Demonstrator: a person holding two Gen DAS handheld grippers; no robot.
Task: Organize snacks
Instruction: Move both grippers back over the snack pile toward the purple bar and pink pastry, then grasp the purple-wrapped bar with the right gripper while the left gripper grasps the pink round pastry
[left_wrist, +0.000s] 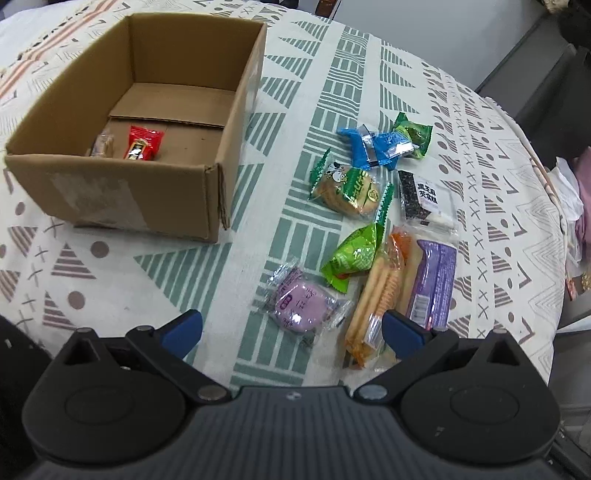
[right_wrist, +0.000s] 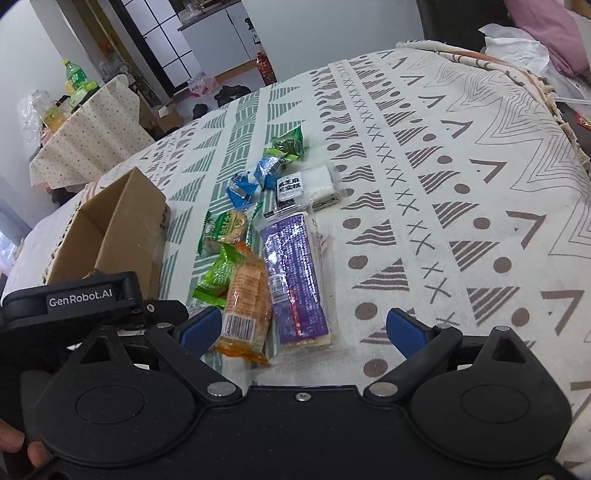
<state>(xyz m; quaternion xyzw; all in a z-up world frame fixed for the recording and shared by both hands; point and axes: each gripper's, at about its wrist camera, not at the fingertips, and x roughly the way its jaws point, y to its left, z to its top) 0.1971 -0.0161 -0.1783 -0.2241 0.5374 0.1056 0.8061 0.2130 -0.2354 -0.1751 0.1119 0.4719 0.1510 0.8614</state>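
On the patterned tablecloth (left_wrist: 332, 55) we see an open cardboard box (left_wrist: 122, 184) holding a red-wrapped candy (left_wrist: 142, 143) and, beside it against the near wall, a clear-wrapped snack (left_wrist: 101, 146) we cannot identify. To its right, outside the box, lie the loose snacks, among them a purple round cake (left_wrist: 301, 304), an orange cracker pack (right_wrist: 245, 295) and a long purple packet (right_wrist: 295, 280). We hold our left gripper (left_wrist: 291, 328) spread wide and empty above the purple cake, and our right gripper (right_wrist: 303, 328) equally wide and empty over the near ends of the cracker pack and purple packet.
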